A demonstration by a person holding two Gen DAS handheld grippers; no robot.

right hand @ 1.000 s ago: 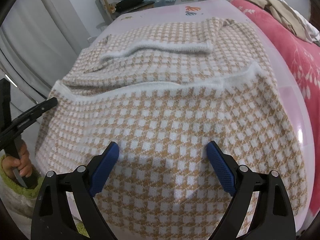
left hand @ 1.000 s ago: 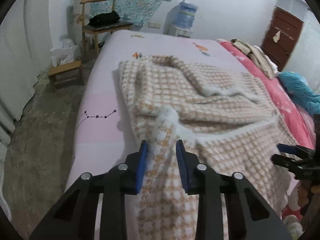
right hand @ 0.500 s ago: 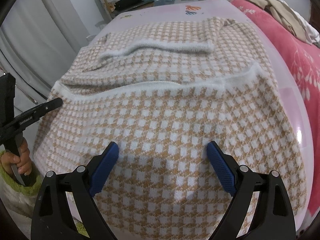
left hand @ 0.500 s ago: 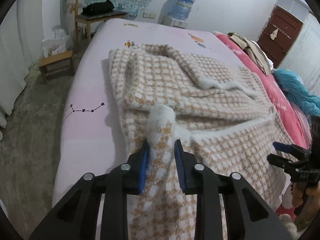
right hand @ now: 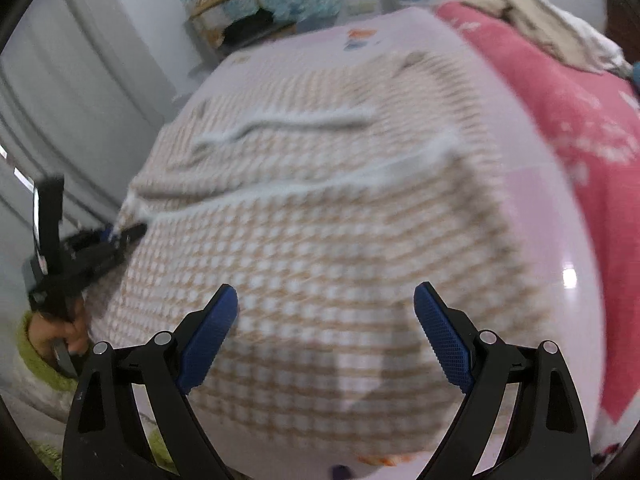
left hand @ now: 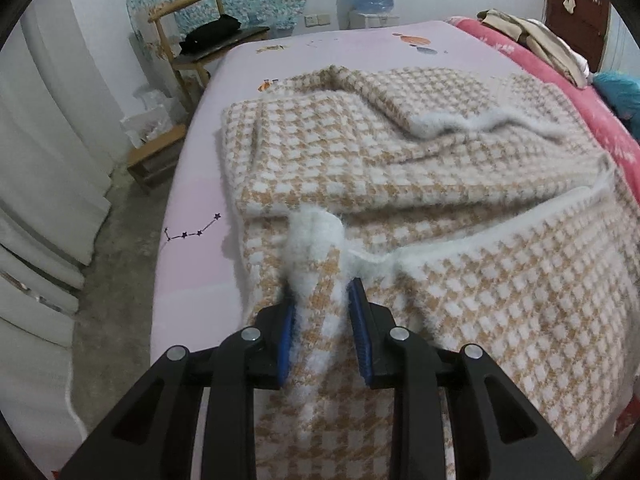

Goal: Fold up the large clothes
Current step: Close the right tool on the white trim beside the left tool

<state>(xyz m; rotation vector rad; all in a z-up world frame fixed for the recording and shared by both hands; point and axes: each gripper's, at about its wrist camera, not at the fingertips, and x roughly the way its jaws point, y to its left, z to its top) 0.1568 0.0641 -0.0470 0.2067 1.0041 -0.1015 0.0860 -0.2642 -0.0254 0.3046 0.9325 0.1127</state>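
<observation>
Mid-fold: left gripper point(left hand: 320, 312) pinches the tan-and-white checked fleece garment's point(left hand: 460, 184) white hem at the pink bed's point(left hand: 196, 208) left edge; right gripper point(right hand: 326, 332) hovers wide open, empty, and needs to grab the other corner.

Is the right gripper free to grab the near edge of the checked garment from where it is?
Probably yes: the right gripper is open and empty over the checked garment, with nothing between.

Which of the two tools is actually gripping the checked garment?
The left tool: its blue pads pinch the checked garment's fluffy white edge. The right tool hangs wide open, gripping nothing.
</observation>
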